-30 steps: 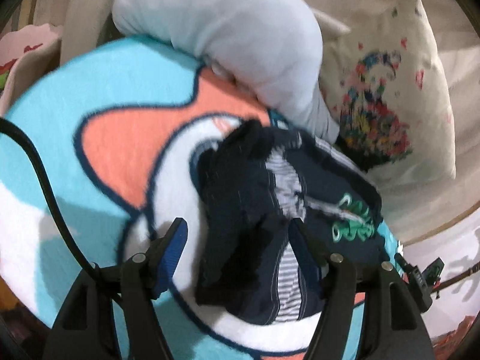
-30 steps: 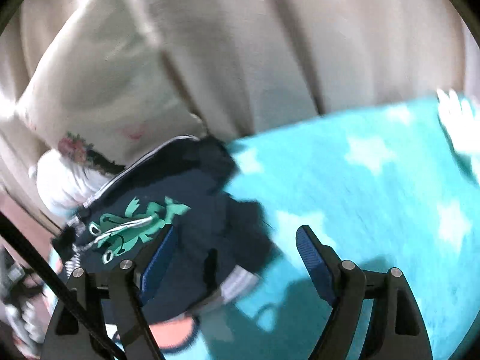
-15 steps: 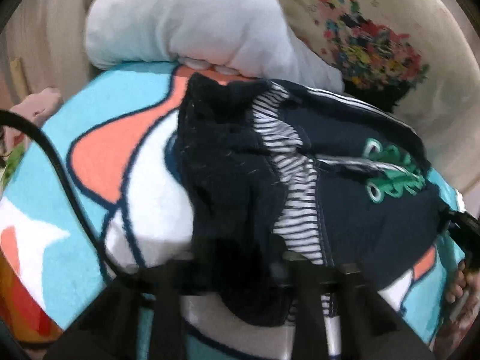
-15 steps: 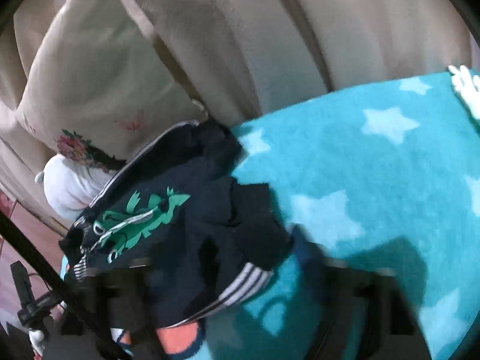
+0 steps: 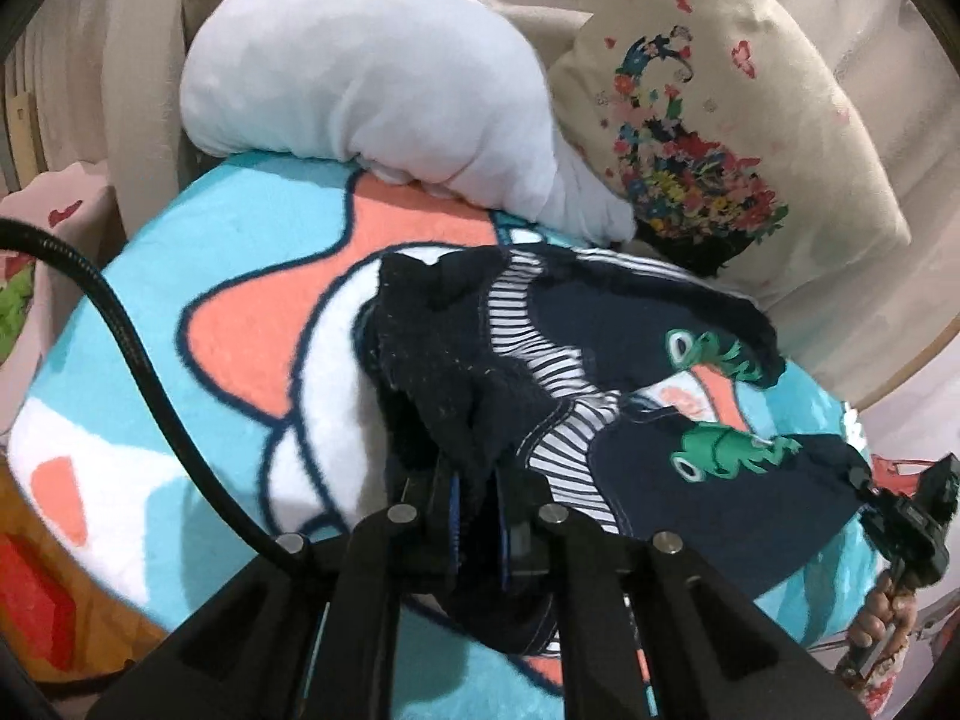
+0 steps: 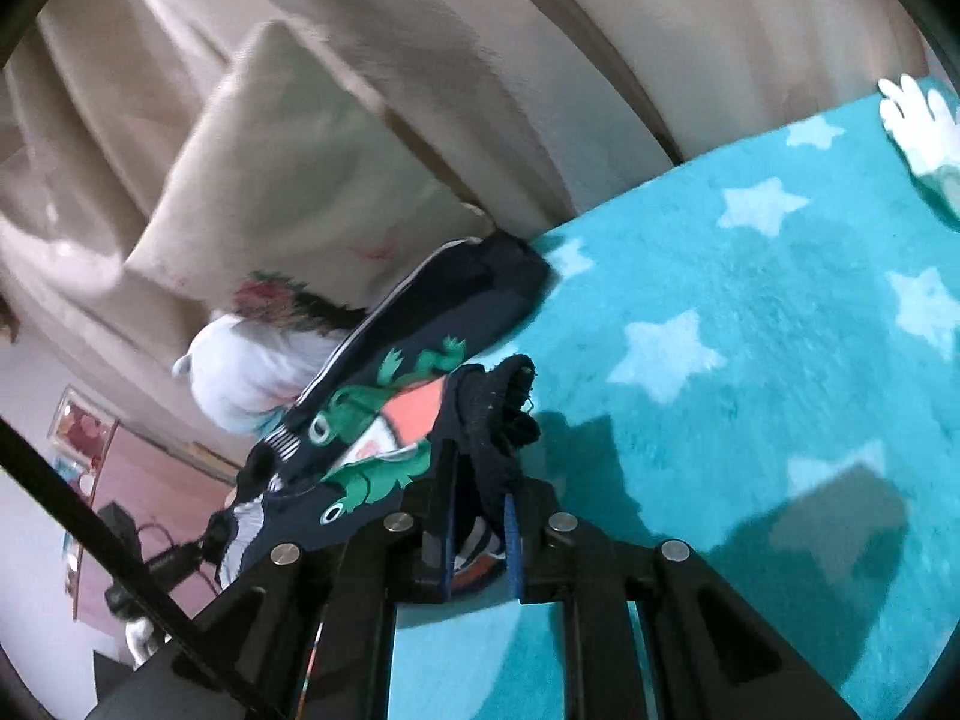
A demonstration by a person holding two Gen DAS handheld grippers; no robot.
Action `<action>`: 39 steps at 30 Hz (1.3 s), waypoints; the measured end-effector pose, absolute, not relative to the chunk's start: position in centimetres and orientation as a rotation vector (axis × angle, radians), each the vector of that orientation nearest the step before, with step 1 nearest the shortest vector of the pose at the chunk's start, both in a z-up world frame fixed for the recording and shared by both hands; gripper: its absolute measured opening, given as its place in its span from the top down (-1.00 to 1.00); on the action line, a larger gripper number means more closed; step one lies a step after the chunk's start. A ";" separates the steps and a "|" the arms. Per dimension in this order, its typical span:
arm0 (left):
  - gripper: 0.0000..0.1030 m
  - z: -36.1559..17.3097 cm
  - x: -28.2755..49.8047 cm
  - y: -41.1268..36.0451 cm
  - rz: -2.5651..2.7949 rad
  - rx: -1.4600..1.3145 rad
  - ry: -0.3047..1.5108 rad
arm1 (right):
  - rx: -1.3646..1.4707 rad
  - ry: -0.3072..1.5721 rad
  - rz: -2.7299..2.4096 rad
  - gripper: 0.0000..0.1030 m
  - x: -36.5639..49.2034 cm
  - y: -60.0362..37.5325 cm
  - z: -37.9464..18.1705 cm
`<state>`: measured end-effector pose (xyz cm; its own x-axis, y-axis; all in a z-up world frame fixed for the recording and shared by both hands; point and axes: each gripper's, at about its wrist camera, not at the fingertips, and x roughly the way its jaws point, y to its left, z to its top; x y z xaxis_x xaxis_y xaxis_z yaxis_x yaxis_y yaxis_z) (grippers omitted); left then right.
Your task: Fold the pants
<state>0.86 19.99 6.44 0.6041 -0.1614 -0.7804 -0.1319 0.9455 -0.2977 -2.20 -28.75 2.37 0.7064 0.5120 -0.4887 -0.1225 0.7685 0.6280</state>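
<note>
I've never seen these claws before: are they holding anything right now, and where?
Both hold the navy pants: the left gripper pinches a bunched dark edge, and the right gripper another bunched edge.

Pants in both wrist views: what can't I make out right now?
- Left wrist: the pants near edge is hidden behind the left tongs.
- Right wrist: the pants' lower part is hidden by the right tongs.
- Neither view shows the legs' full length.

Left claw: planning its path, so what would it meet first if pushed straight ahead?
The left claw is shut on the pants, so more pants bunch ahead first; beyond, probably the white plush, though depth is unclear.
</note>
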 end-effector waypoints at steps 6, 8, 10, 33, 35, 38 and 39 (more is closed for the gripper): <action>0.55 5.4 -0.3 21.4 0.026 -0.392 0.933 | 0.521 0.739 0.271 0.02 -3.9 -30.0 1.4; 0.36 5.8 -1.2 21.9 0.047 -0.389 0.904 | 0.537 0.711 0.236 -0.02 -4.0 -31.3 2.1; 0.21 6.3 -2.2 22.2 0.067 -0.389 0.862 | 0.512 0.677 0.205 -0.13 -3.5 -31.8 3.4; -0.04 5.1 -4.0 21.5 0.013 -0.446 0.836 | 0.437 0.865 0.273 0.73 15.7 -26.8 2.9; -0.04 5.2 -4.1 21.3 0.004 -0.449 0.833 | 0.447 0.841 0.267 0.74 14.1 -27.8 3.7; -0.04 5.6 -4.4 20.8 -0.011 -0.444 0.824 | 0.446 0.818 0.255 0.75 12.3 -29.4 4.5; -0.04 5.8 -4.5 20.7 -0.015 -0.441 0.822 | 0.442 0.819 0.244 0.75 11.9 -29.9 4.6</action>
<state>-4.48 20.71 5.75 0.6859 -0.1813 -0.7047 -0.1559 0.9094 -0.3857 11.88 -29.93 4.60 0.6621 0.3751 -0.6488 -0.0403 0.8823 0.4690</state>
